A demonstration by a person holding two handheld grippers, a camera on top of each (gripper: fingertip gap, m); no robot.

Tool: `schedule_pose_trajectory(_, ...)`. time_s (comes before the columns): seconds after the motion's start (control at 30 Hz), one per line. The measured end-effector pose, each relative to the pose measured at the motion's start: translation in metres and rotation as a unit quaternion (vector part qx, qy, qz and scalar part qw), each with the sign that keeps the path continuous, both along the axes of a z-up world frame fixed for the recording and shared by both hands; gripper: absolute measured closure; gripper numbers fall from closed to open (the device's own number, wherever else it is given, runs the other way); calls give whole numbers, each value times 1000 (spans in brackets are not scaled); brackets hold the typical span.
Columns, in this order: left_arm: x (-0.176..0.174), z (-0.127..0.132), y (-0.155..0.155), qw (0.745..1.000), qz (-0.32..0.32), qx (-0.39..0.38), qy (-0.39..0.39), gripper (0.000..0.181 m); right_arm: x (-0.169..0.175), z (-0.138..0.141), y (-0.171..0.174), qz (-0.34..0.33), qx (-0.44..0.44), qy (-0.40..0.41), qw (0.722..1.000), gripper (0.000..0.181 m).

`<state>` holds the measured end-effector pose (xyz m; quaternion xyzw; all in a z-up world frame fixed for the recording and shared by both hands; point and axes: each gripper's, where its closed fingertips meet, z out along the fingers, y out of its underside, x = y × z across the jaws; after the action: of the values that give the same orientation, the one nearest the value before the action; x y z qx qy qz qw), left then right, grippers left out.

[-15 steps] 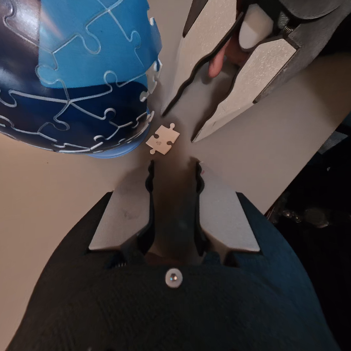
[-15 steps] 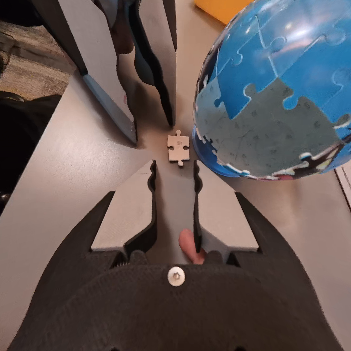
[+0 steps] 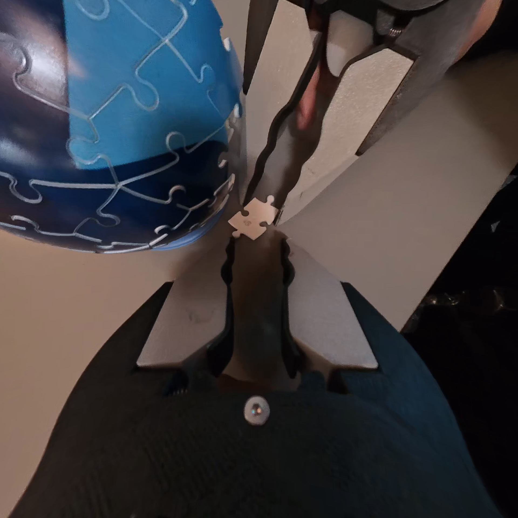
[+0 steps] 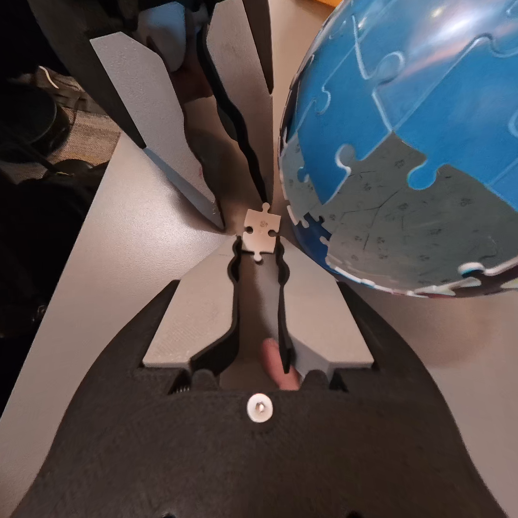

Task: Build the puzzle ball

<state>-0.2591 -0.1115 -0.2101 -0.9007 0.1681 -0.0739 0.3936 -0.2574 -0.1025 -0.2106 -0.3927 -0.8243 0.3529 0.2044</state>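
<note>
The puzzle ball [image 3: 112,126], partly built in blue and dark blue, stands on the pale table at the left. In the right wrist view the ball [image 4: 406,168] shows a large open gap with the grey inside visible. A loose white puzzle piece [image 3: 253,220] lies flat on the table beside the ball. My right gripper [image 4: 258,242] has its fingertips closed against both sides of the piece [image 4: 260,232]. It enters the left wrist view [image 3: 263,211] from the top. My left gripper [image 3: 258,242] is open and empty, tips just short of the piece, facing the right one [image 4: 244,213].
The table [image 3: 364,224] ends at a diagonal edge right of the grippers, with dark floor beyond. In the right wrist view that edge [image 4: 92,201] runs on the left. A light blue stand [image 3: 193,241] shows under the ball. An orange thing [image 4: 333,2] sits at the far edge. The tips of both grippers are at nearly the same place.
Both grippers have moved in toward the piece. The right gripper's jaws have narrowed onto it. The left gripper's jaws have narrowed a little. The piece has turned slightly.
</note>
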Motion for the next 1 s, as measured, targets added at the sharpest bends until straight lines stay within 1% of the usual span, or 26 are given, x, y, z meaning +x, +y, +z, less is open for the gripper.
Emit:
schedule_pose_trajectory(0.13, 0, 0, 1, 1000, -11, 0, 1, 150, 0, 1, 1, -4, 18, 16, 1000, 160)
schedule_pose_trajectory(0.27, -1, 0, 1, 1000, -26, 4, 9, 152, 0, 3, 2, -6, 55, 48, 997, 161)
schedule_pose_trajectory(0.37, -4, 2, 0, 997, -44, 26, 56, 154, 2, 3, 0, 0, 73, 63, 995, 161)
schedule_pose_trajectory(0.43, -4, 4, -1, 990, -65, 57, 112, 156, 4, 4, 1, -2, 71, 65, 995, 161)
schedule_pose_trajectory(0.5, 0, 6, -3, 973, -98, 101, 184, 161, 7, 7, 1, -5, 56, 64, 996, 161)
schedule_pose_trajectory(0.53, 0, 7, -2, 959, -107, 129, 227, 161, 8, 8, 1, -7, 46, 63, 997, 161)
schedule_pose_trajectory(0.57, -1, 9, 0, 943, -113, 155, 271, 165, 10, 10, 0, -9, 35, 60, 998, 161)
schedule_pose_trajectory(0.63, -3, 12, 5, 903, -121, 203, 358, 167, 12, 12, 0, -12, 16, 55, 998, 161)
schedule_pose_trajectory(0.67, -5, 12, 7, 885, -121, 219, 393, 168, 13, 13, 1, -14, 8, 53, 998, 161)
schedule_pose_trajectory(0.7, -6, 12, 8, 872, -123, 228, 416, 171, 13, 14, 1, -15, 1, 52, 999, 161)
schedule_pose_trajectory(0.73, -4, 12, 8, 865, -127, 239, 423, 172, 14, 15, 1, -16, -6, 50, 999, 161)
schedule_pose_trajectory(0.83, 2, 19, 8, 858, -130, 268, 419, 166, 15, 18, -2, -14, -31, 44, 998, 161)
schedule_pose_trajectory(0.9, 4, 25, 10, 847, -127, 285, 431, 165, 16, 18, -4, -9, -41, 40, 998, 161)
schedule_pose_trajectory(0.97, 6, 22, 11, 843, -135, 277, 440, 165, 17, 19, -6, -7, -45, 39, 998, 161)
schedule_pose_trajectory(1.0, 7, 21, 12, 841, -139, 278, 442, 169, 17, 19, -7, -5, -47, 38, 998, 161)
